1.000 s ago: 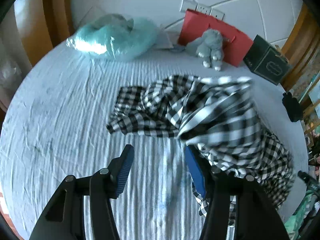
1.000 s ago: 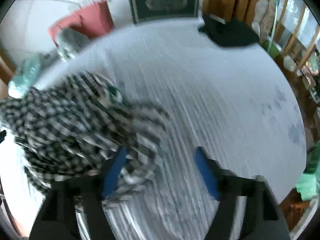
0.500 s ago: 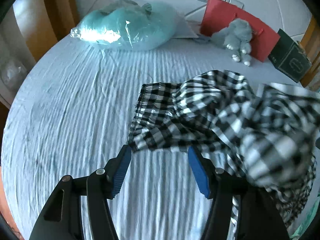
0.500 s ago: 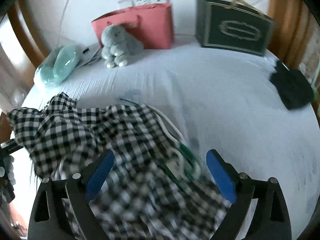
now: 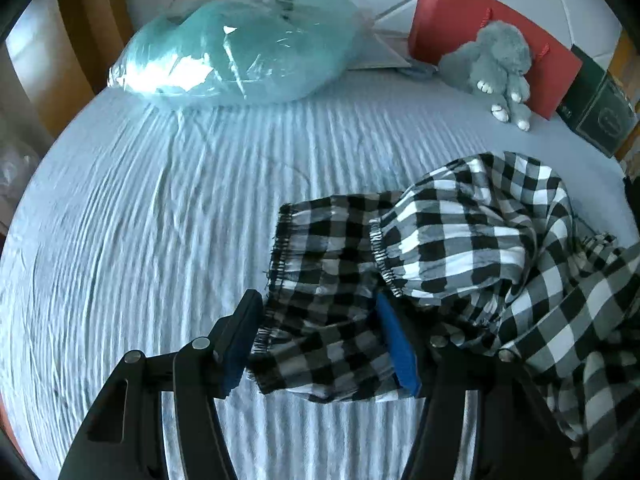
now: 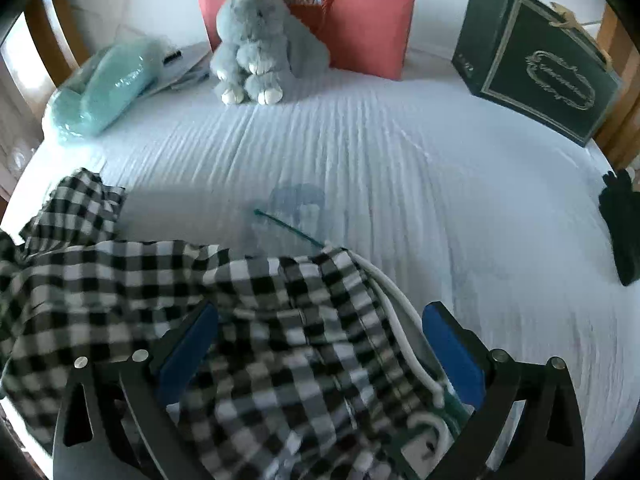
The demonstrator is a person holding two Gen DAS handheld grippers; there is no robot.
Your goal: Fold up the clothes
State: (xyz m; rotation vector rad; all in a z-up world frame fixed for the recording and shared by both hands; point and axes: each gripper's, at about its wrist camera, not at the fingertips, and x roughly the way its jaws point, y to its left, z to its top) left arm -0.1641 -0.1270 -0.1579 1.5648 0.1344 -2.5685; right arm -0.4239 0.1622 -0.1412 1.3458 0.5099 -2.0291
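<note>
Lying crumpled on the bed, the garment ran past the frame edge; both the left tool and right tool straddled it, jaws apart.

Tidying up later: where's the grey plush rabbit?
The grey plush rabbit sits at the bed's far edge against the red bag, right of the teal pillow.
</note>
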